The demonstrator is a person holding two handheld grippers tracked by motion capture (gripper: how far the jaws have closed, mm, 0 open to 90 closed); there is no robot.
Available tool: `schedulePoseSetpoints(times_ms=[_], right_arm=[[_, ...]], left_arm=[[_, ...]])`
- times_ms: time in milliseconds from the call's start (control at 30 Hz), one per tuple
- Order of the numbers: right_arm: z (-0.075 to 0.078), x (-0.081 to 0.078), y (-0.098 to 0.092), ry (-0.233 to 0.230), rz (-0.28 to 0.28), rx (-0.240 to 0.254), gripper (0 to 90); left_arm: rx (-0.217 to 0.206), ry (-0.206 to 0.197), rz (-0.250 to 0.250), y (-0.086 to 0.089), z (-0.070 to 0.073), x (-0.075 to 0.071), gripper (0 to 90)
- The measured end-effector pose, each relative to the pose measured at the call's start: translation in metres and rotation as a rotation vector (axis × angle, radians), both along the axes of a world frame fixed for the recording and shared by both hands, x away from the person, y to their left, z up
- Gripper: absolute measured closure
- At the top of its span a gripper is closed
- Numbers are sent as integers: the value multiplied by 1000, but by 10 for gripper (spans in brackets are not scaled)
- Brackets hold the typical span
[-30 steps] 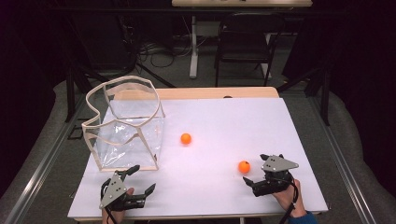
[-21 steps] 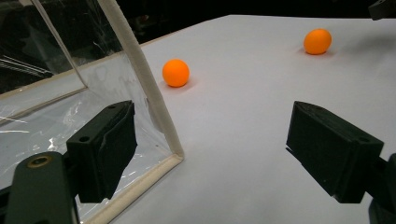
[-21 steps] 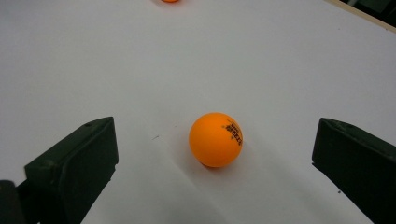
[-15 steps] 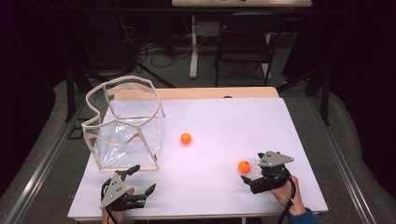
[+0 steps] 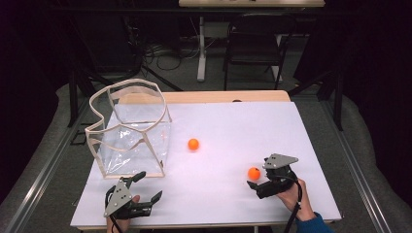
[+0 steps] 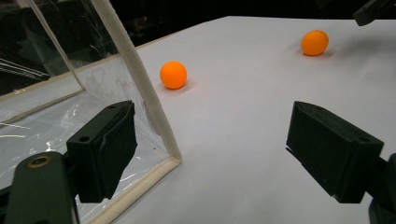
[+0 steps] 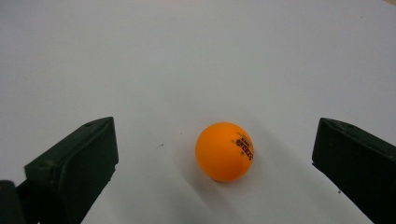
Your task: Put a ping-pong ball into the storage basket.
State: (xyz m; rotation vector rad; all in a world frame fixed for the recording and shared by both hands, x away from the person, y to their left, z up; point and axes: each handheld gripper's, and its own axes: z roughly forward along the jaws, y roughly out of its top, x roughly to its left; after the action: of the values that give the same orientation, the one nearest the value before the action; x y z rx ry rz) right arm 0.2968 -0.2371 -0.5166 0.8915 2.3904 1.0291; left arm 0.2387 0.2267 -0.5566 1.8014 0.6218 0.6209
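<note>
Right gripper view: orange ball (image 7: 225, 151) btwn wide jaws, untouched.

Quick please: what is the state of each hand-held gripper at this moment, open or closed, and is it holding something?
Left hand-held gripper: open, holding nothing, beside the clear box.
Right hand-held gripper: open, its jaws either side of an orange ball, not gripping it.
</note>
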Motion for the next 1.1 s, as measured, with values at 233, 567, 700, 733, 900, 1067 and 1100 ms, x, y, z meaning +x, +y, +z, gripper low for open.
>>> schedulePoseSetpoints(times_ms=[233,567,700,733,900,1067,1100], right_arm=[[-1,6,6,12,-1,-24,0],[-6,14,10,41,-15,-56,0],[-11,20,11,69,-17,-67,0],[-12,21,10,72,-12,-68,0],[-18,24,11,90,-28,-66,0],[-22,26,13,109,-25,-89,0],[-23,25,14,113,-30,-96,7]], left_arm=[[0,3,-5,0,0,0,160],[1,3,-15,0,0,0,160],[3,3,-20,-1,0,0,160],[1,3,-20,-1,0,0,160],[-6,4,-19,0,0,0,160],[-8,1,-22,0,0,0,160],[-6,1,-25,-1,0,1,160]])
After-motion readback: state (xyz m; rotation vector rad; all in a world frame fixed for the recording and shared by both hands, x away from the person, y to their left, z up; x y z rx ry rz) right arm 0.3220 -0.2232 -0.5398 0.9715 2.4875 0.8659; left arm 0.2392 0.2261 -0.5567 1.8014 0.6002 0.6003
